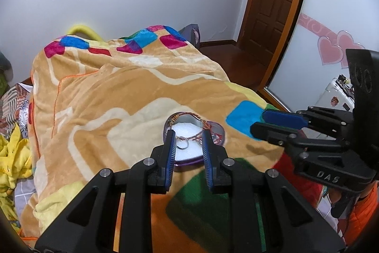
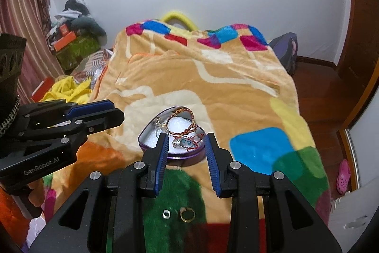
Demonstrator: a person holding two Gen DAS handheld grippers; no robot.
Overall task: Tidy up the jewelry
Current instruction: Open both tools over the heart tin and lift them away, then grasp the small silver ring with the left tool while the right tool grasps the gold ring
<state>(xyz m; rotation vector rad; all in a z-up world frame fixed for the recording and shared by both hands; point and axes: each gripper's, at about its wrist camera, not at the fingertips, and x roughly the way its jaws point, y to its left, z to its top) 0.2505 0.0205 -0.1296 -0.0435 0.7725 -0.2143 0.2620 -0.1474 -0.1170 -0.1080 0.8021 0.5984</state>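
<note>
While both grippers hover spread, holding nothing: left gripper (image 1: 188, 134), right gripper (image 2: 186, 137). Heart tin (image 2: 187, 156) holds bracelet (image 2: 181, 121); two rings (image 2: 187, 214) loose on blanket (image 2: 213, 77). Risk: soft pile swallows rings, you pinch fabric instead; tin tips if nudged.

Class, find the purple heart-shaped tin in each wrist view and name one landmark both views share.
Left wrist view: the purple heart-shaped tin sits lower centre, between the open jaws.
Right wrist view: the tin sits centre, just beyond the open jaws.
Shared landmark: the yellow foam loop behind the blanket.
</note>
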